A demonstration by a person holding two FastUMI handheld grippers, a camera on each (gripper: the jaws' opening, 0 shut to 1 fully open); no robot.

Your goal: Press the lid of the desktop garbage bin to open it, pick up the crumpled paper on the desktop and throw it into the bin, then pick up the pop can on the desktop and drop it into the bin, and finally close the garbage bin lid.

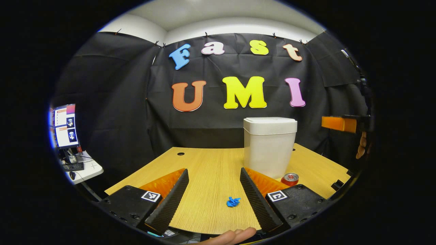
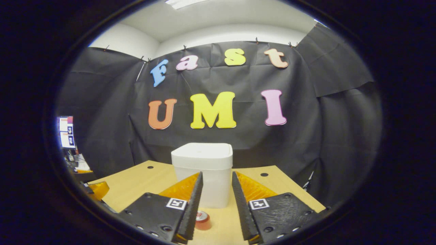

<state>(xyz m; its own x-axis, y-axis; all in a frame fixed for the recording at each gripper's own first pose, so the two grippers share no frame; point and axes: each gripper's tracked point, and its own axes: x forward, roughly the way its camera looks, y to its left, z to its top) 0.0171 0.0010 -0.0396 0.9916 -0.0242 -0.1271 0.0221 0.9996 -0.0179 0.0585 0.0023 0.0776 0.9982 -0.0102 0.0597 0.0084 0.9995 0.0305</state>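
Note:
The white desktop bin [image 1: 269, 153] stands on the wooden table right of centre with its lid [image 1: 270, 124] down. In front of it, by its right side, stands a red pop can [image 1: 290, 178]. A small blue crumpled paper [image 1: 233, 201] lies near the table's front edge, between the fingers of my left gripper [image 1: 214, 174], which is open and above the table. My right gripper [image 2: 217, 175] hovers open before the bin [image 2: 204, 183], whose lid [image 2: 202, 153] is down, with the can [image 2: 202, 219] below and between its fingers. The right gripper also shows as an orange piece [image 1: 340, 123] far right.
A side desk [image 1: 90, 168] with a monitor [image 1: 64, 126] and keyboard stands to the left of the table. The table [image 1: 204, 163] has cable holes near its back edge. A hand's fingers [image 1: 235, 235] show at the bottom of the left gripper view.

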